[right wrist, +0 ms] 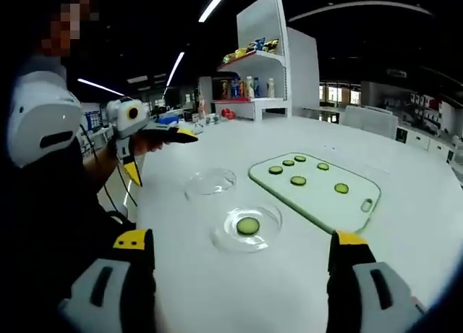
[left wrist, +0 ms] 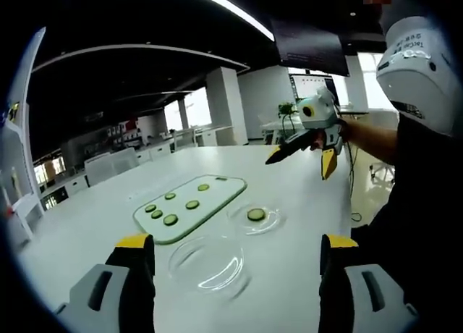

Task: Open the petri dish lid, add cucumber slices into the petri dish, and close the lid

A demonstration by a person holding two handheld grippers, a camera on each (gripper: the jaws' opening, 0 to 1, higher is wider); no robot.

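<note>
A clear petri dish [left wrist: 255, 218] [right wrist: 247, 228] stands on the white table with one cucumber slice [left wrist: 256, 214] [right wrist: 247, 226] in it. Its empty lid [left wrist: 207, 263] [right wrist: 210, 182] lies on the table beside it. Several more slices lie on a pale green cutting board [left wrist: 221, 192] [right wrist: 318, 199]. My left gripper [left wrist: 237, 240] [right wrist: 163, 159] is open, above the table just short of the lid. My right gripper [right wrist: 241, 239] [left wrist: 300, 166] is open too, held in the air on the dish's side. Neither holds anything.
A white shelf unit [right wrist: 260, 65] with bottles stands behind the table. A person's body and arm [left wrist: 376, 141] are at the table's edge. Other white tables and chairs [left wrist: 108, 166] fill the room behind. A monitor [left wrist: 311, 83] stands at the far end.
</note>
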